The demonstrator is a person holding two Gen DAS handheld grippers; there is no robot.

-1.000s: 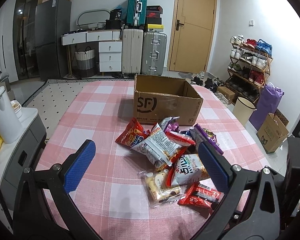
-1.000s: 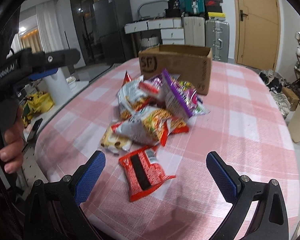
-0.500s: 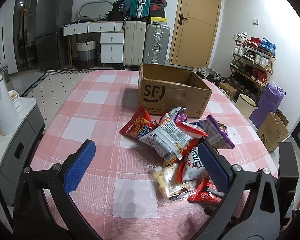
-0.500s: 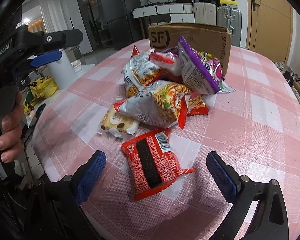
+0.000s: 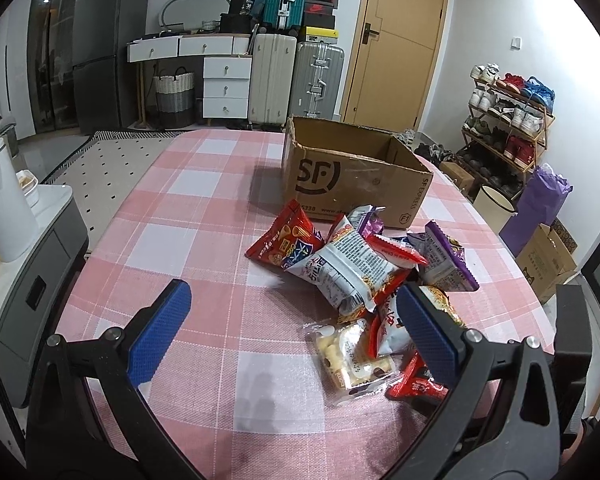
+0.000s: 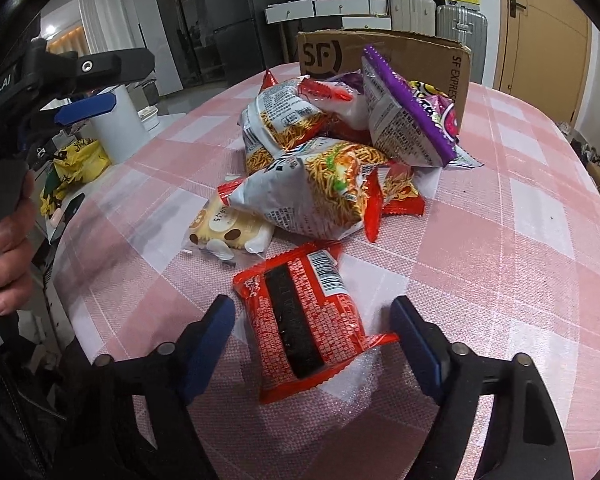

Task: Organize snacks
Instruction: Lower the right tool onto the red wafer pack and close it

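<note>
Fingertips of the right gripper [image 6: 312,330] stand apart on either side of the red seaweed packet [image 6: 304,316], one blue pad [image 6: 210,340] beside its left edge and the other just off its right corner; the jaws are spread and I cannot tell whether either pad touches the wrapper. That packet lies flat on the pink checked tablecloth [image 6: 520,240], nearest the near table edge and a little apart from the rest of the heap. Just beyond it sits a clear cookie pack [image 6: 228,228], and behind that a white noodle-snack bag [image 6: 316,192] leans on a second one, with a purple bag [image 6: 408,112] tilted on top. The open cardboard box [image 6: 384,56] stands at the far end of the pile, its front wall close behind the bags. To the right of the heap the cloth runs bare to the rounded table edge.

The left gripper [image 5: 290,316] hangs above the near left part of the table with its jaws wide and nothing between them; its right pad [image 5: 424,332] overlaps the pile in the view, its left pad [image 5: 160,336] is over bare cloth. From here a red cone-snack bag [image 5: 288,240] marks the pile's left edge, with open cloth stretching left of it and left of the box.
</note>
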